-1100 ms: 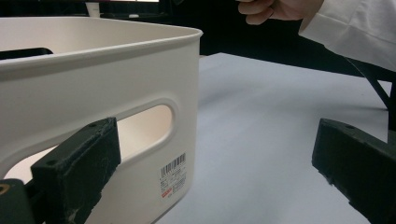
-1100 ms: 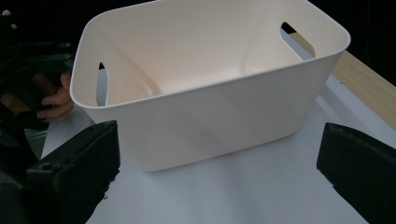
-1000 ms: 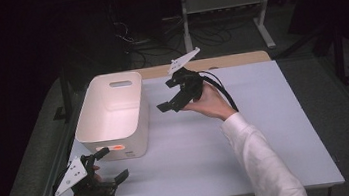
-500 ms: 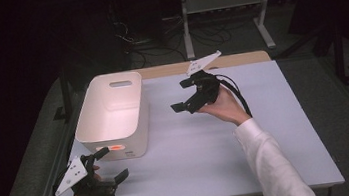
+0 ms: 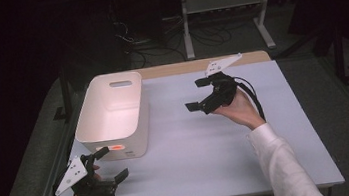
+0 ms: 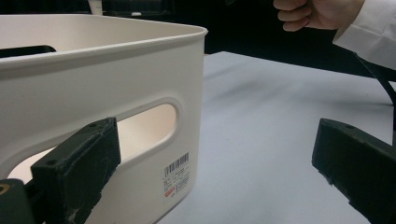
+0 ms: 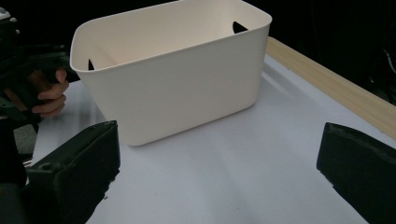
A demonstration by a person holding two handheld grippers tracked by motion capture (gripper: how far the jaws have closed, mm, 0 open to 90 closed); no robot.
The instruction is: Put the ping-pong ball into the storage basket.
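Observation:
A white plastic bin (image 5: 114, 113) with handle cut-outs stands on the left half of the white table (image 5: 209, 154); its inside looks bare. My left gripper (image 5: 111, 163) rests at the table's near left corner, just in front of the bin, open with nothing between its jaws. In the left gripper view the bin's labelled end wall (image 6: 140, 140) is close ahead. My right gripper (image 5: 197, 94) hovers open above the table's far middle, to the right of the bin, jaws pointing toward it. The right gripper view looks across at the bin's long side (image 7: 177, 88).
A wooden strip (image 5: 198, 65) runs along the table's far edge. Beyond it stands a metal shelf frame (image 5: 224, 8) with cables on the dark floor. A cable (image 5: 253, 98) trails from the right gripper over the person's white sleeve (image 5: 284, 165).
The right gripper has moved away from the bin, to the right and slightly up. The left gripper has stayed where it was.

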